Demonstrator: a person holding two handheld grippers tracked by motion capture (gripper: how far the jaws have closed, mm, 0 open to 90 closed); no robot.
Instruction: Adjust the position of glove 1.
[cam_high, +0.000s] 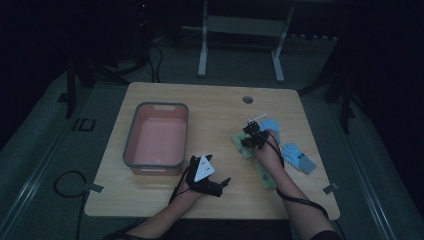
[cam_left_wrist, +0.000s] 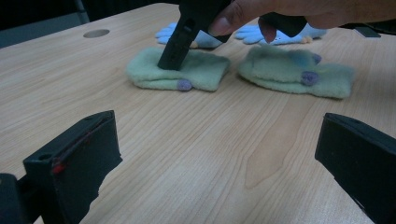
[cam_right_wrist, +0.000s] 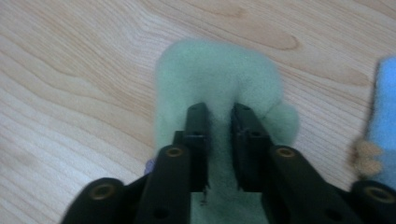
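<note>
The green fleece mitten (cam_right_wrist: 219, 88), lying mid-frame on the counter (cam_right_wrist: 70, 70), sits pinched as a thin fold between the nearly closed right gripper (cam_right_wrist: 220, 116) — a shallow bite that may slip off on lifting, or drag the blue glove (cam_right_wrist: 385, 112) at right; the left gripper (cam_left_wrist: 219, 154) hangs open, empty.

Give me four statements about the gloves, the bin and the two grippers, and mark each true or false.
1. The right gripper has its jaws pinched on a green mitten. True.
2. The left gripper holds the other green mitten. False: its jaws stand open over bare table.
3. The pink bin contains a blue glove. False: nothing lies in it; the blue gloves lie on the table.
4. Both green mittens lie on the table. True.
</note>
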